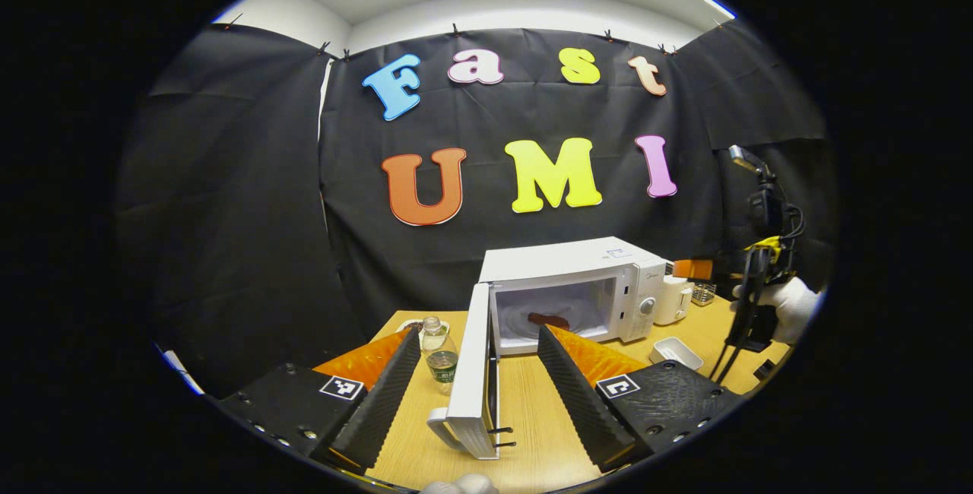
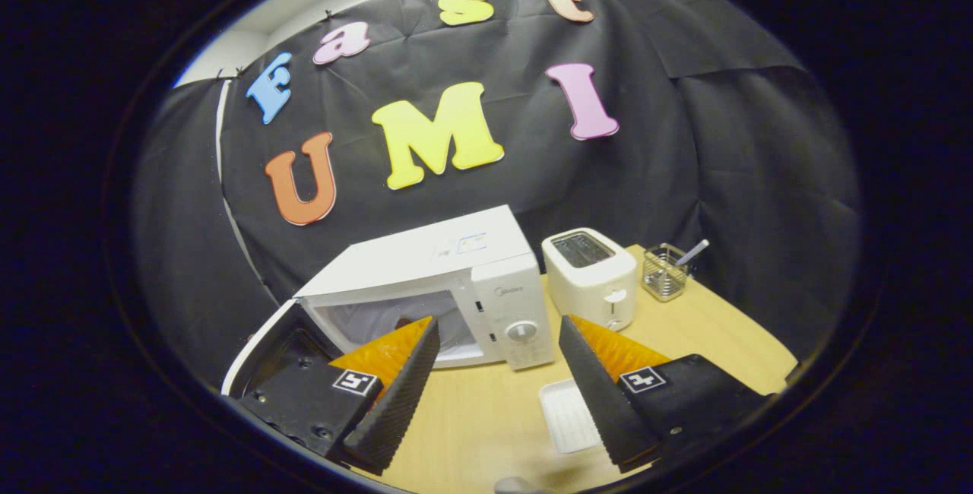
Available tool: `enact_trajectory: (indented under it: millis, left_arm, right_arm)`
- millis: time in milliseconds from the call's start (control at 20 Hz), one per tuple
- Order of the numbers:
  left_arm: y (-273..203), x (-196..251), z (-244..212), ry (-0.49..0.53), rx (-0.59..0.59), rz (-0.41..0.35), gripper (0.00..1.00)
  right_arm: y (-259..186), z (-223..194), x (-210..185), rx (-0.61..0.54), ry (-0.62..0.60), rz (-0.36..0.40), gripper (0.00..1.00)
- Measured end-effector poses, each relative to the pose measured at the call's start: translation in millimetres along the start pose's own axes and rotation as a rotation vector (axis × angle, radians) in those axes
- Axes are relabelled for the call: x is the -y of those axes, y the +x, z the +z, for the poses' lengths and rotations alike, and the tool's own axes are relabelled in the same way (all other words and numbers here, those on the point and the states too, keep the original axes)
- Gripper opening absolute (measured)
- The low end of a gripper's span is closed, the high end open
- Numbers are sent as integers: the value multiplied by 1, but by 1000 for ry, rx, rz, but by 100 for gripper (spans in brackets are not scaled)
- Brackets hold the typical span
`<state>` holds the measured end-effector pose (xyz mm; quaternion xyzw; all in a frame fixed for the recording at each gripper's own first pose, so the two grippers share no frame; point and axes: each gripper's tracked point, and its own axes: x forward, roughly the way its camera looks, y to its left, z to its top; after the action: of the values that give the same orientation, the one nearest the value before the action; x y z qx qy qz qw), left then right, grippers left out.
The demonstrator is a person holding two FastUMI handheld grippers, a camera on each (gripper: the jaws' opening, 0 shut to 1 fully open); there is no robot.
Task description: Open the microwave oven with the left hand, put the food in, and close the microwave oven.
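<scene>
We are looking along the left gripper, whose jaws are standing wide apart and gripping nothing. Furthest left on the table a small clear bottle is standing, and just beside it the microwave door is swinging out toward us, edge-on between our fingers, with its handle at the near end. Behind it the microwave is sitting open, and the food, a small dark brown piece, is already lying on the plate inside the cavity. So we are judging that only the closing is left.

The door is looking like a stiff, hinged panel, light enough to swing with a gentle push. We would be pressing on its flat outer face near the handle end, far from the hinge, rather than pinching it. Its smooth surface may let a finger slide, so a broad contact is seeming safer.

Further right, the right gripper is also hanging open and empty, above a small white tray. Beyond it are standing a white toaster and a wire holder.
</scene>
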<state>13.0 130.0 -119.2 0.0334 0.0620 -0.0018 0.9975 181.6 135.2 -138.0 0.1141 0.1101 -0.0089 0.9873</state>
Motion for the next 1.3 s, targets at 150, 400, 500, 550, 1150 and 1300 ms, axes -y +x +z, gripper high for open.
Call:
enact_trajectory:
  millis: [150, 400, 500, 550, 1150, 1300]
  left_arm:
    - [6, 7, 1, -9, 4, -15, 95]
    - [21, 13, 0, 0, 6, -30, 95]
    - [26, 13, -1, 3, 7, -36, 95]
    - [27, 14, -1, 2, 10, -49, 95]
    - [46, 6, -9, -16, 17, -22, 0]
    - [49, -22, -20, -34, 2, 45, 0]
  right_arm:
    - [-34, 19, 23, 13, -26, -8, 100]
    - [-78, 39, 41, 28, -87, -21, 100]
    - [-88, 42, 46, 32, -92, -30, 100]
    - [-89, 43, 49, 29, -89, -34, 90]
    - [-110, 41, 81, -5, -75, -96, 100]
    - [-113, 43, 84, -8, -75, -98, 100]
